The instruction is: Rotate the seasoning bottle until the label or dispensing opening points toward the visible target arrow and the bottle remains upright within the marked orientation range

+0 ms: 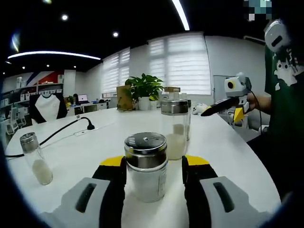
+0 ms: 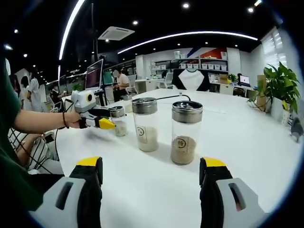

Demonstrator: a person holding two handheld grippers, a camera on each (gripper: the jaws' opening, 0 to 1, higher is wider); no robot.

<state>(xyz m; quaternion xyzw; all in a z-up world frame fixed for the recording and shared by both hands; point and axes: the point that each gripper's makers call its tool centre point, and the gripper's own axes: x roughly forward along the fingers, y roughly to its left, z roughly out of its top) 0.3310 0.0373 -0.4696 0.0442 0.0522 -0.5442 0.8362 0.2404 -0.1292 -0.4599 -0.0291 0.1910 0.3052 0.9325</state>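
Note:
A short seasoning bottle [image 1: 146, 176] with a perforated metal lid and white grains stands upright on the white table [image 1: 85, 156], between the jaws of my left gripper [image 1: 154, 164]. The left jaw touches it and a narrow gap shows on the right side, so the gripper is open around it. In the right gripper view the same bottle [image 2: 118, 122] stands at the tip of the left gripper [image 2: 110, 124], which a hand holds. My right gripper [image 2: 151, 166] is wide open with nothing between its jaws. It also hangs in the air, the right gripper [image 1: 206, 112], far right. I see no arrow mark.
Two taller jars [image 2: 145, 124] [image 2: 186, 134] with brownish powder stand mid-table; in the left gripper view they are a tall jar [image 1: 175, 129] just behind the held bottle. A small shaker [image 1: 35, 159] stands left. A black cable [image 1: 61, 130], a potted plant [image 1: 144, 90] and a person's body [image 1: 285, 109] border the table.

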